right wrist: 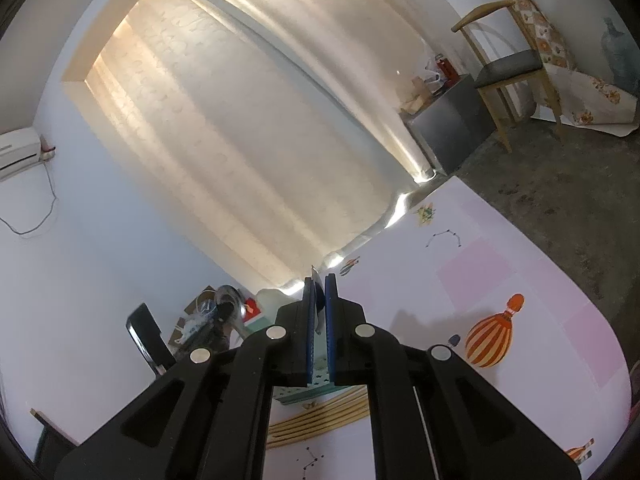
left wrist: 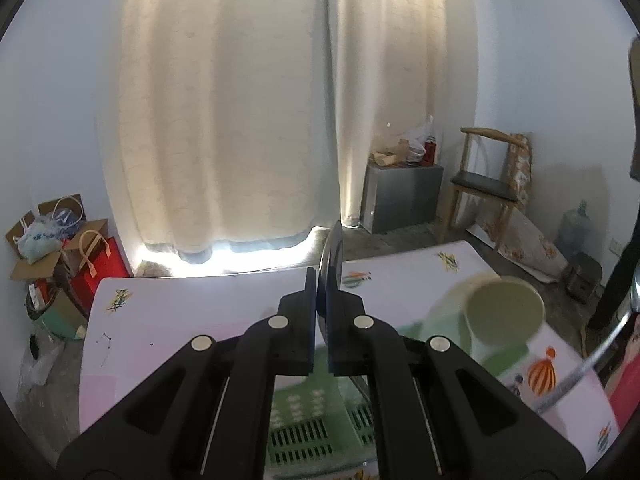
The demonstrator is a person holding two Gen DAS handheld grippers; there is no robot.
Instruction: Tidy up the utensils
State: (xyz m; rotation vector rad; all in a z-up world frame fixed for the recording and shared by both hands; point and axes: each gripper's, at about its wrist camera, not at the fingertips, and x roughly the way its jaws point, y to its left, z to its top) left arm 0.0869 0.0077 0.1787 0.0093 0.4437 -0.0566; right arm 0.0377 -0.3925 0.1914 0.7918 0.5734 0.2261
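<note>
The left gripper (left wrist: 322, 280) has its fingers clamped on a thin, dark, flat utensil (left wrist: 335, 248) that stands on edge and rises past the fingertips at the centre of the left view; I cannot tell what kind of utensil it is. Below those fingers, at the bottom centre, lies a green slotted basket (left wrist: 304, 436), partly hidden by the gripper's black body. To the right of it a pale green cup (left wrist: 505, 314) shows its open mouth, blurred, and a shiny metal handle (left wrist: 580, 372) slants up along the right edge. All of this sits over a white and pink table (left wrist: 180, 320) printed with balloons and small drawings. In the right view, the right gripper (right wrist: 320, 282) has its blue-padded fingers pressed on a thin grey metal piece (right wrist: 318, 300), which pokes out just above the fingertips; only a sliver shows, so its type is unclear. Under that gripper, at the lower centre, lie a bundle of light wooden chopsticks (right wrist: 320, 416) and the corner of a teal box (right wrist: 316, 384). An orange striped balloon print (right wrist: 490, 338) marks the table to the right. Farther out, cream curtains (left wrist: 248, 100) hang behind the table, a wooden chair (left wrist: 486, 176) stands at the right beside a grey cabinet (left wrist: 400, 196), and bags and cardboard boxes (left wrist: 60, 240) are heaped at the left.
</note>
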